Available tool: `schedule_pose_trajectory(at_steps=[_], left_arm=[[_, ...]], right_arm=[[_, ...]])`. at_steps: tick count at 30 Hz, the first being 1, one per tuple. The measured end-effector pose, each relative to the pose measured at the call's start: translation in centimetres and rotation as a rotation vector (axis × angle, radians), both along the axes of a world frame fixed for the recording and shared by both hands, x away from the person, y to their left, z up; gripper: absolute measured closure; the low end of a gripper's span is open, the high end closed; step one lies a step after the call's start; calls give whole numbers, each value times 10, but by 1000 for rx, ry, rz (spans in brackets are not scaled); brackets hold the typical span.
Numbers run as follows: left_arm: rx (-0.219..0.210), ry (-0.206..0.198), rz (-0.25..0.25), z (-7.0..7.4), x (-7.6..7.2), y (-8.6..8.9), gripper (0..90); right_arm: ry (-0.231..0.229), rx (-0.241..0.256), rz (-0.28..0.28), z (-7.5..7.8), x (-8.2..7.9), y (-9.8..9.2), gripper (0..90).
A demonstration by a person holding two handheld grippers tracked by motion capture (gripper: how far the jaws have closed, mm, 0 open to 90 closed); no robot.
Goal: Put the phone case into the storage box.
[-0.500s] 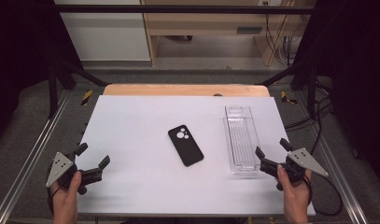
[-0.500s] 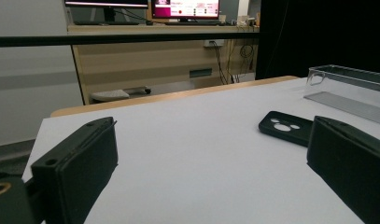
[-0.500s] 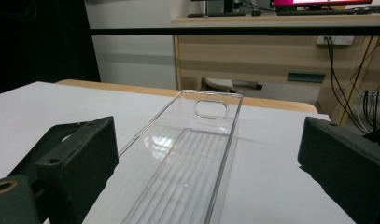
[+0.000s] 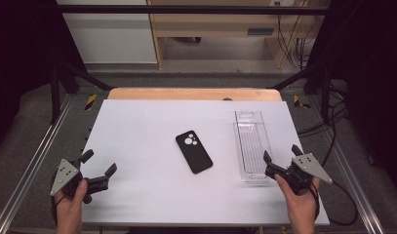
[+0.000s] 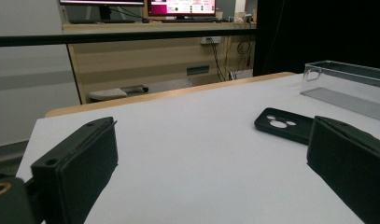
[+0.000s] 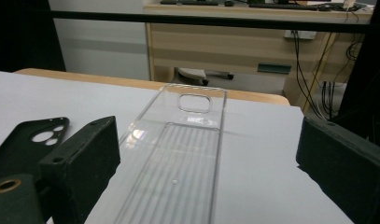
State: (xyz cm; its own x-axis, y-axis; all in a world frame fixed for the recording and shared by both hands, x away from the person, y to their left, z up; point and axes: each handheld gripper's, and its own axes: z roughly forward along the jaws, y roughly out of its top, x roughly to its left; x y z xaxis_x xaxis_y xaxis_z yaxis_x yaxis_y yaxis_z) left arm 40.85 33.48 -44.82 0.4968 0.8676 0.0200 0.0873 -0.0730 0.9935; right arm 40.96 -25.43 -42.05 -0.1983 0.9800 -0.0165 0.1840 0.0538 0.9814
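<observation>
A black, soft-looking rubbery phone case [image 4: 193, 151] lies flat near the middle of the white bench [image 4: 147, 126], camera cut-outs up, its long axis running from about 11 o'clock to 5 o'clock. At its 3 o'clock, well apart, sits a clear, long rectangular plastic tray [image 4: 252, 144] with a ribbed floor and a slot at its far end.

The left claw [image 4: 99, 170] rests at 8 o'clock of the case, jaws spread wide and empty; in the left gripper view the case [image 5: 283, 125] shows just past the right-hand jaw. The right claw [image 4: 279, 160] sits at the tray's near end, at 4 o'clock of the case, jaws also wide, holding nothing; its own view looks straight down the tray [image 6: 180, 154].

The case is likely light and flexible, thin-walled, so it may bend or slide on the smooth bench; a pinch across a long edge near the middle looks safest. The tray seems stiff, light, slippery and easily scratched; its near rim is the natural hold.
</observation>
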Motion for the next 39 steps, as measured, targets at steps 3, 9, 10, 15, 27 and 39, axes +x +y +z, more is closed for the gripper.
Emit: schedule_pose_trajectory(at_steps=[3,9,10,15,27,39], left_arm=[[10,3,-7,-1,0,-2,20],[31,9,-6,-2,-1,1,20],[30,12,-4,-3,0,2,20],[-1,17,-6,-1,3,0,20],[22,24,-8,-3,4,-2,21],[24,29,-15,-3,5,-4,23]], right_arm=[[4,-14,11,4,-2,9,75],[42,-10,88,26,1,47,101],[42,-10,88,26,1,47,101],[110,-52,152,35,21,95,112],[413,-201,391,-4,61,196,591],[617,-294,414,-46,77,203,900]])
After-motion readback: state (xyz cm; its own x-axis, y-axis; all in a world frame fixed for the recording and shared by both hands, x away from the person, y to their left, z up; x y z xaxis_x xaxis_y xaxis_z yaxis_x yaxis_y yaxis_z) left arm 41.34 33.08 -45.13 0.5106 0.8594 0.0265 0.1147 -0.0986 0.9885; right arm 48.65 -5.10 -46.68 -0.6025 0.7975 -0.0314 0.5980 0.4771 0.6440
